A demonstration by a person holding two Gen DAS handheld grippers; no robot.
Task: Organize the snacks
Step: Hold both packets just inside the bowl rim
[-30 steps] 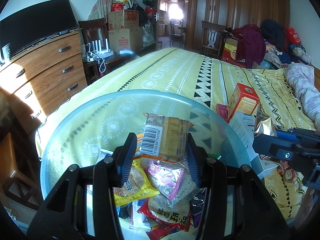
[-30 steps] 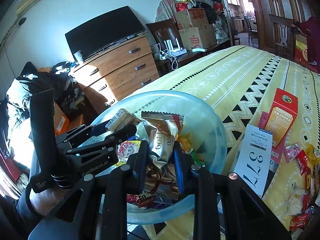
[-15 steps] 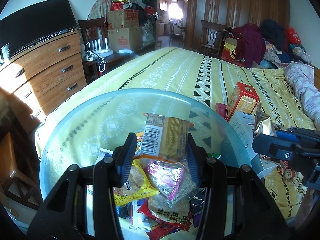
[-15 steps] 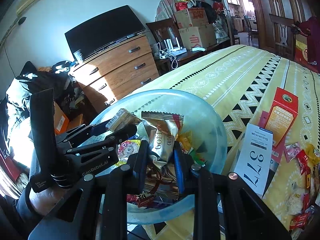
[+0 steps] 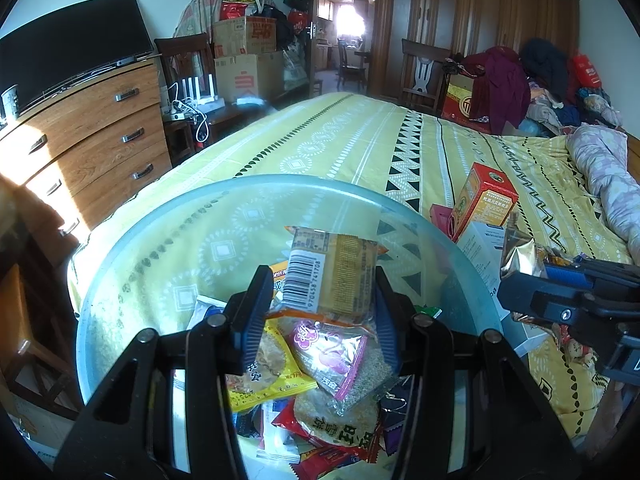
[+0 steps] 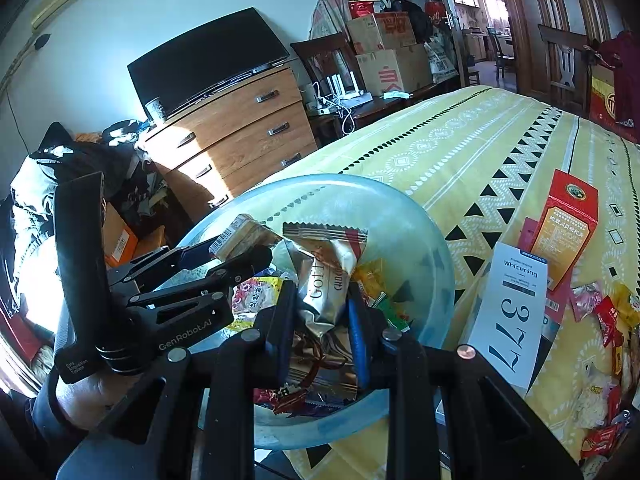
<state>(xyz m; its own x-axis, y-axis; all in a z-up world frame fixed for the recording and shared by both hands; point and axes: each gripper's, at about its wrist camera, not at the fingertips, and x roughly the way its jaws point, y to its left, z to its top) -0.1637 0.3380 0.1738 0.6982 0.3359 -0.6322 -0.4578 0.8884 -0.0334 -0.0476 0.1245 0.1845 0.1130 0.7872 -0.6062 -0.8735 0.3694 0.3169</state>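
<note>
Fingers of left gripper (image 5: pixel 316 312) pinch yellow barcode packet (image 5: pixel 334 270); right gripper (image 6: pixel 320 316) fingers clamp silver packet (image 6: pixel 326 280). Both hang over glass bowl (image 5: pixel 132 280) on bed (image 5: pixel 360 140). Step: 2 snacks ready to drop; next, release into bowl.

left black plastic two-finger gripper (image 6: pixel 240 254) | white "GenRobot.AI" lettering | silver rivets | right black gripper (image 6: pixel 322 312) | blue ribbed fingers (image 6: pixel 356 332) | dark sleeve (image 6: pixel 44 408)

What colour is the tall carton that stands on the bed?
The tall carton is red with an orange-yellow front panel; the right wrist view shows it best.
</note>
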